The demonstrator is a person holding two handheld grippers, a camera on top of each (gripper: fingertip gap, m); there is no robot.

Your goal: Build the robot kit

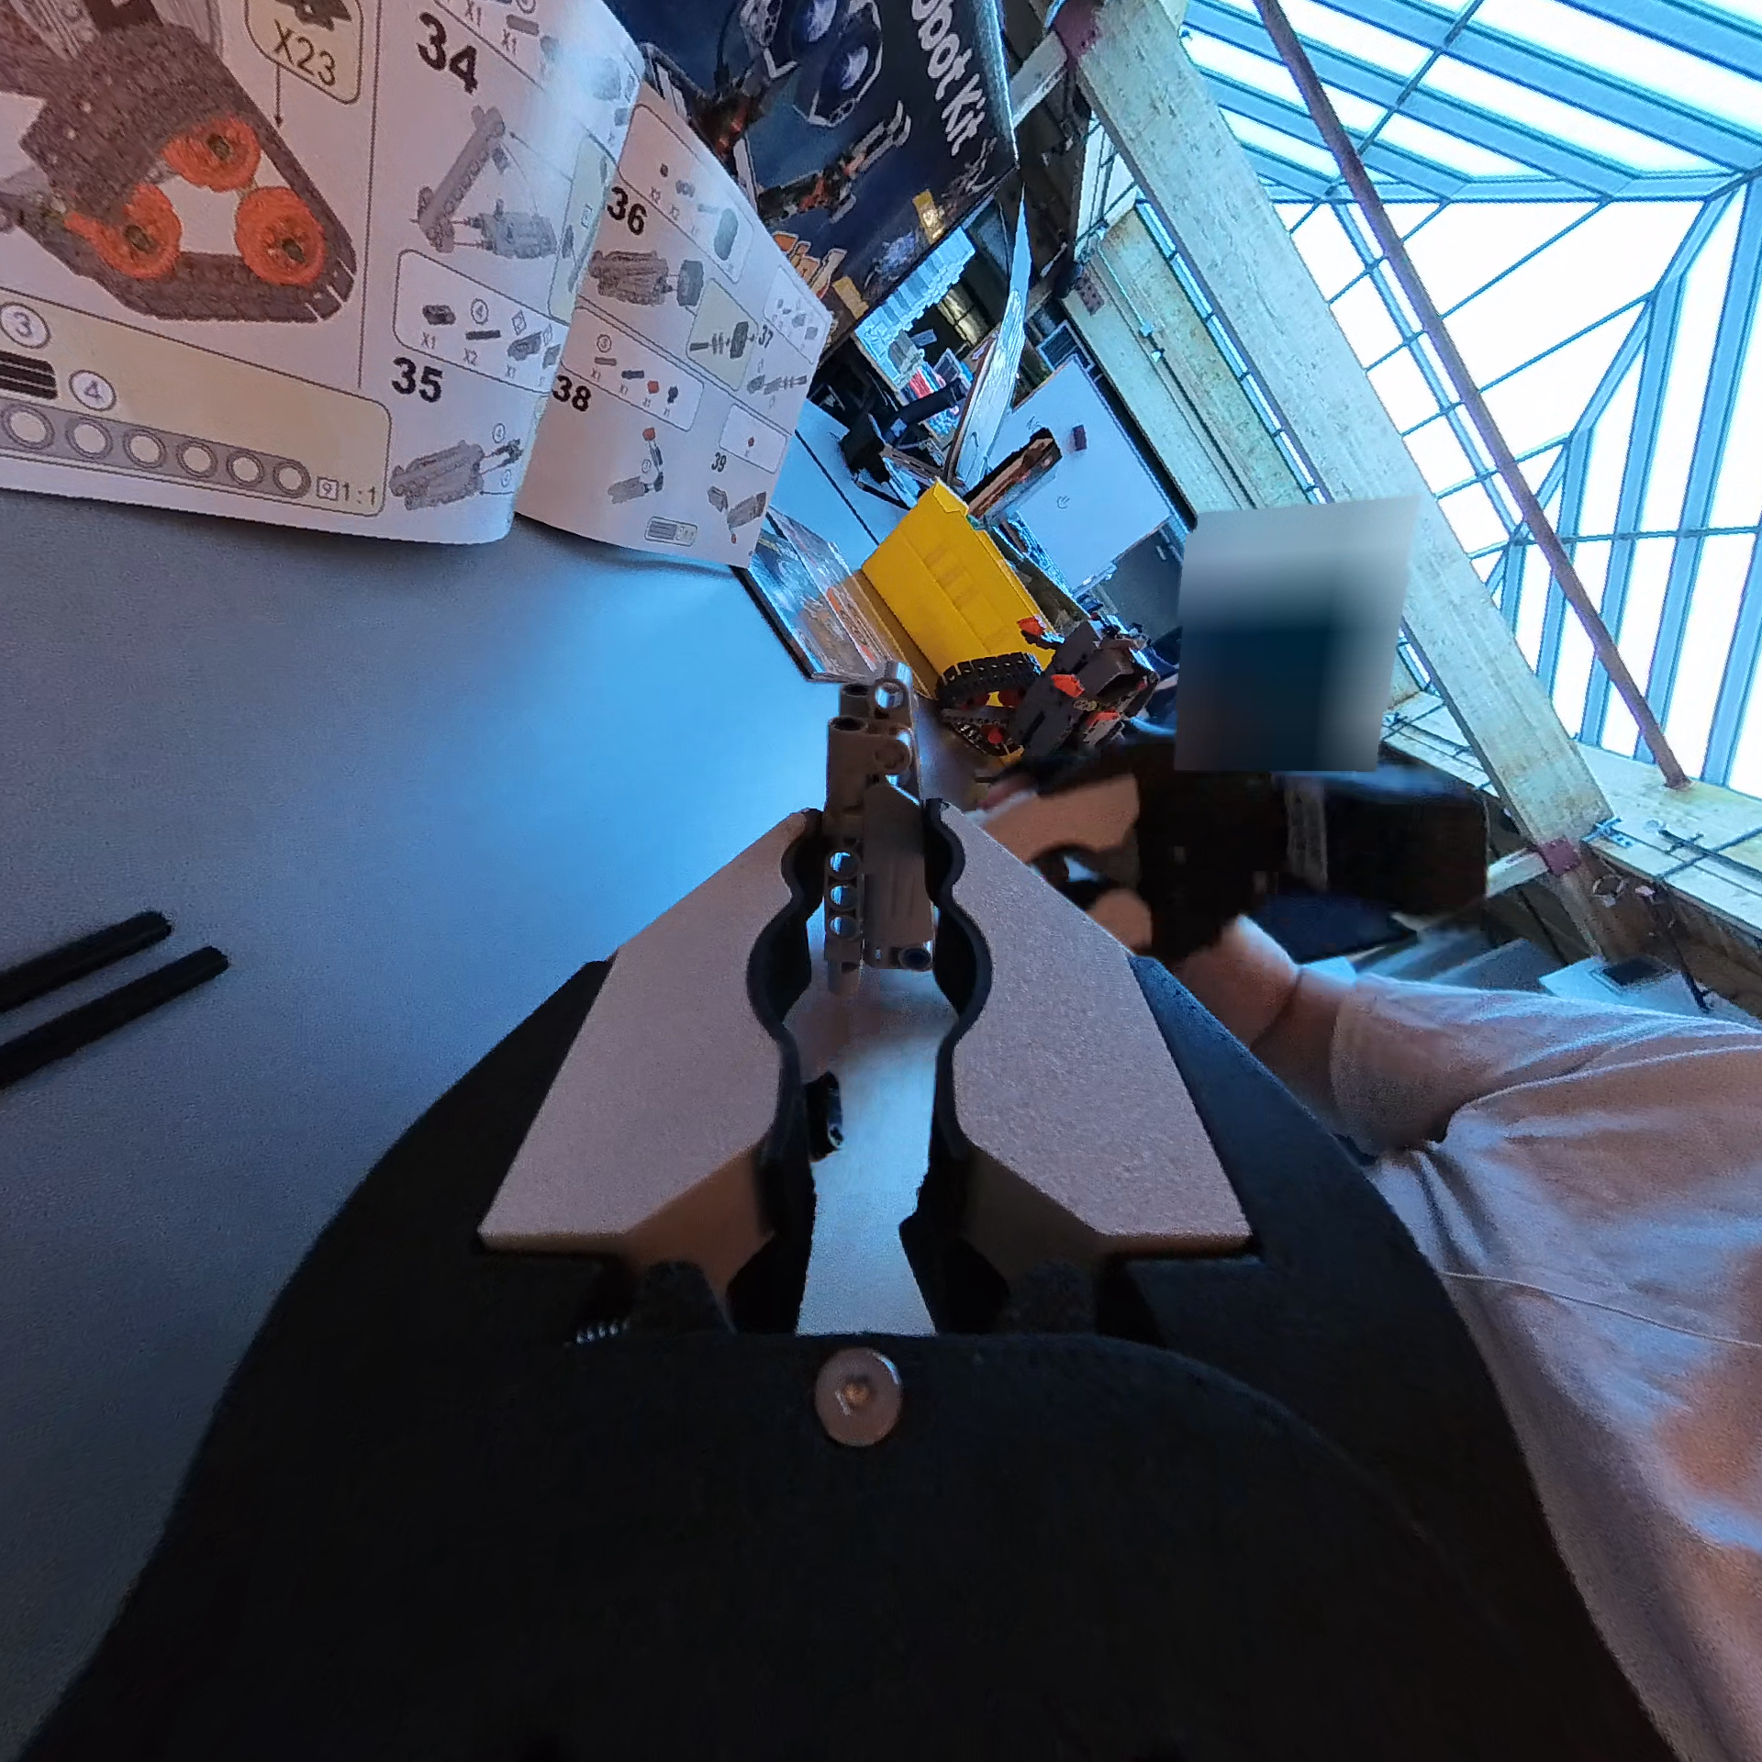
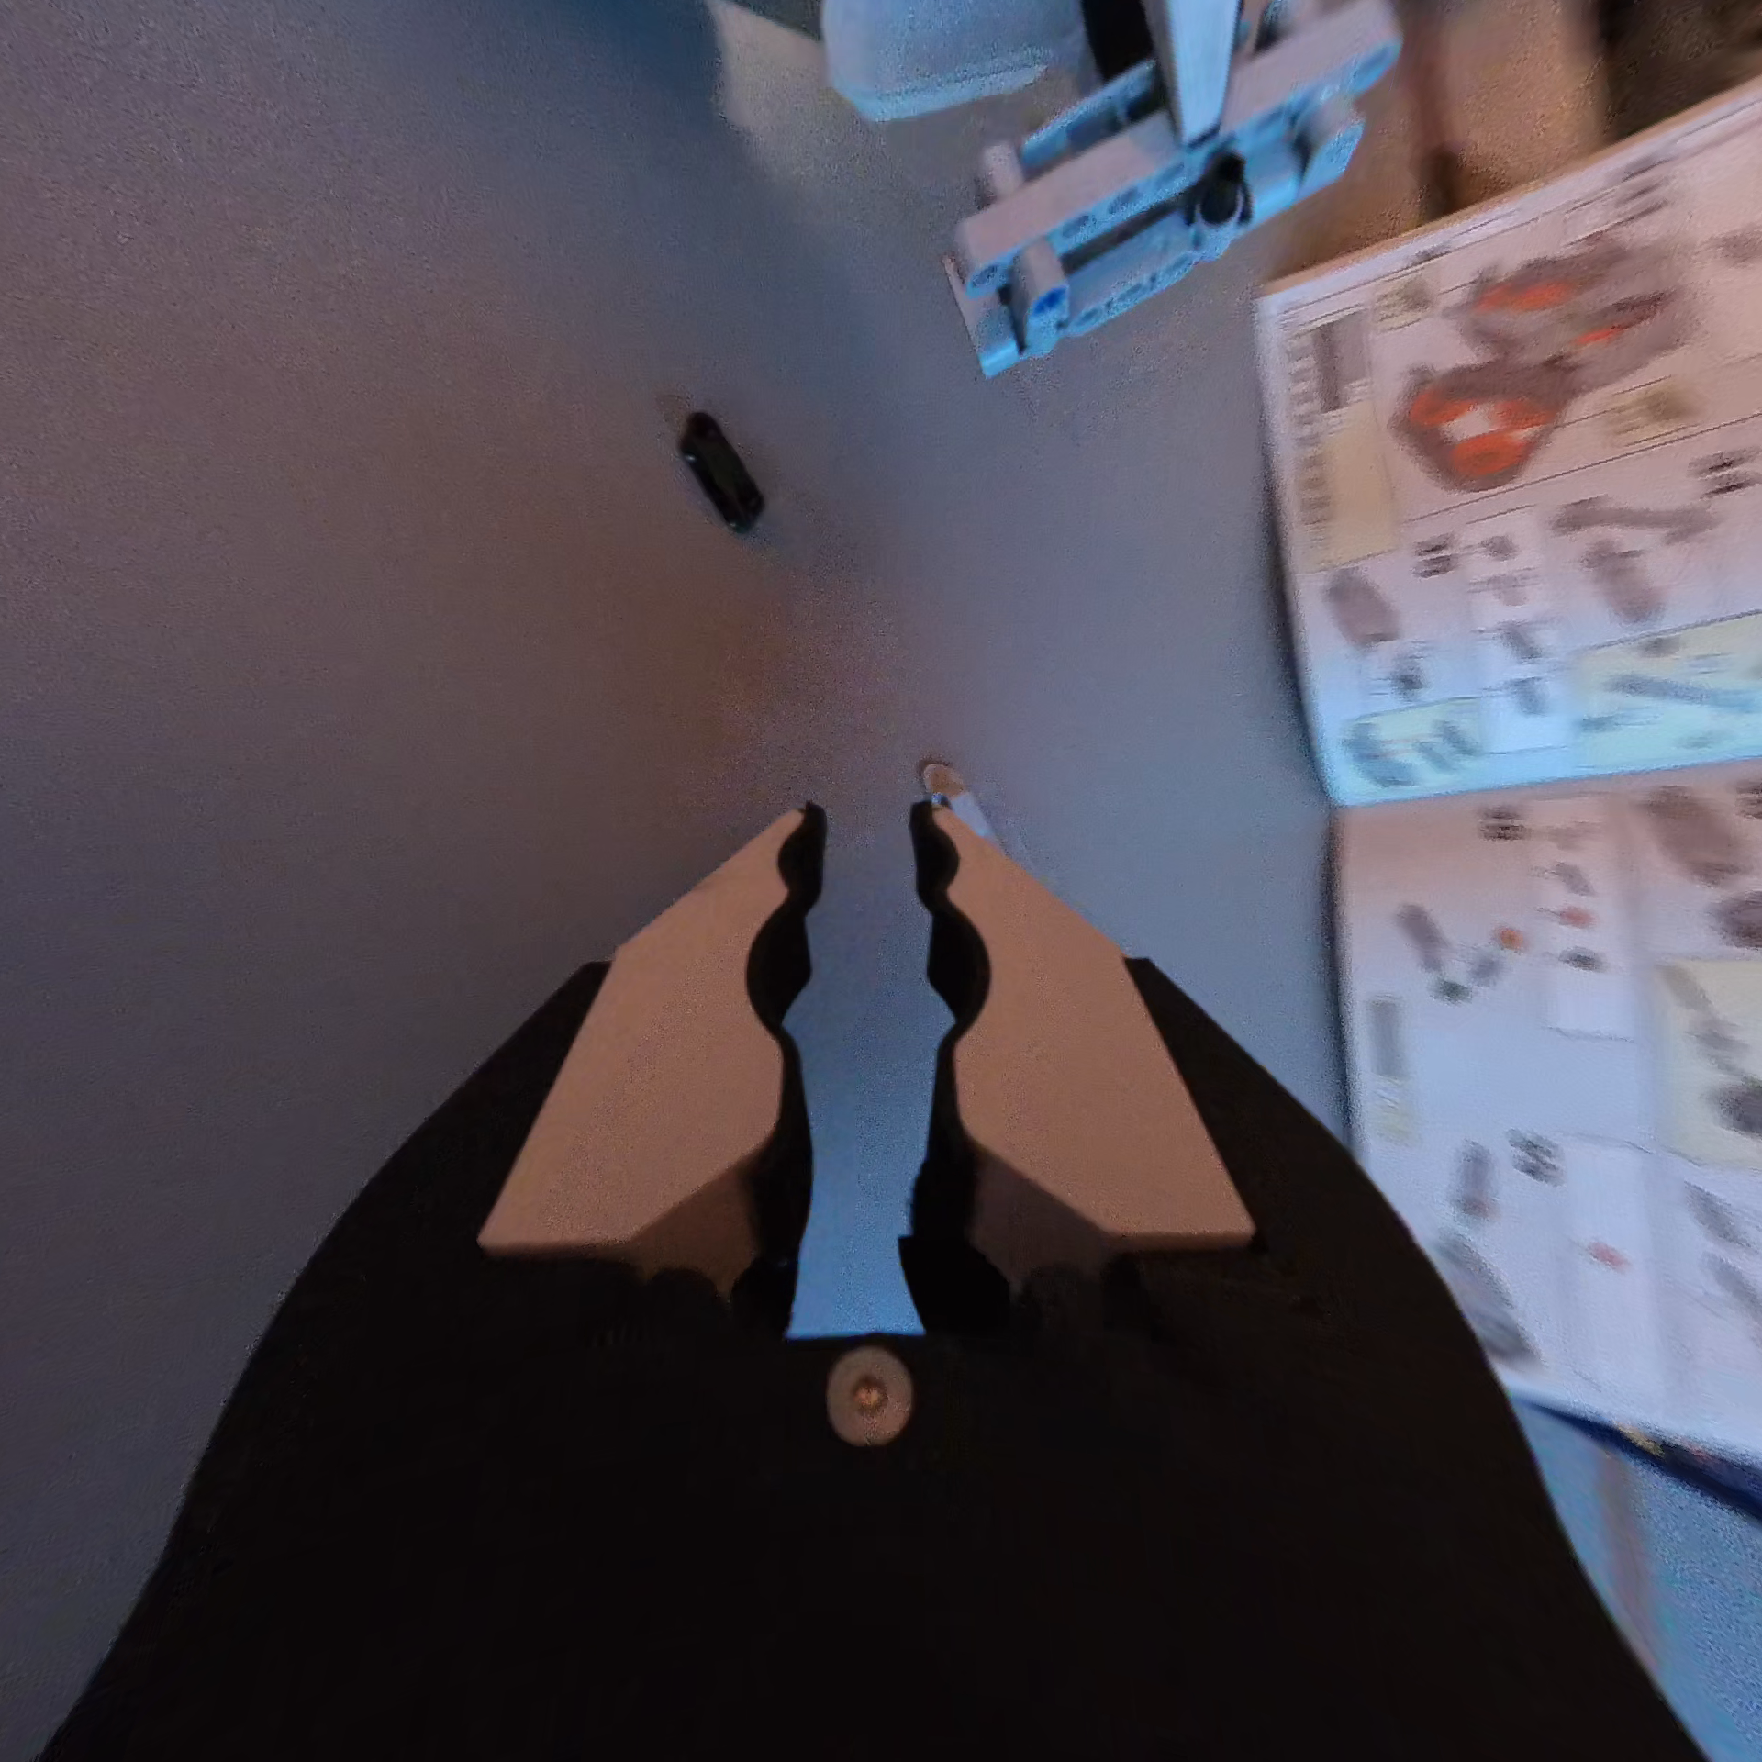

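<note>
My left gripper (image 1: pixel 870 829) clamps a grey brick assembly (image 1: pixel 872 839), lifted above the grey table (image 1: pixel 381 763). My right gripper (image 2: pixel 866 810) hangs empty, jaws narrowly parted, over the table, with what looks like a small black pin (image 2: pixel 721 471) lying loose ahead, beside the instruction booklet (image 2: pixel 1526 591)
</note>
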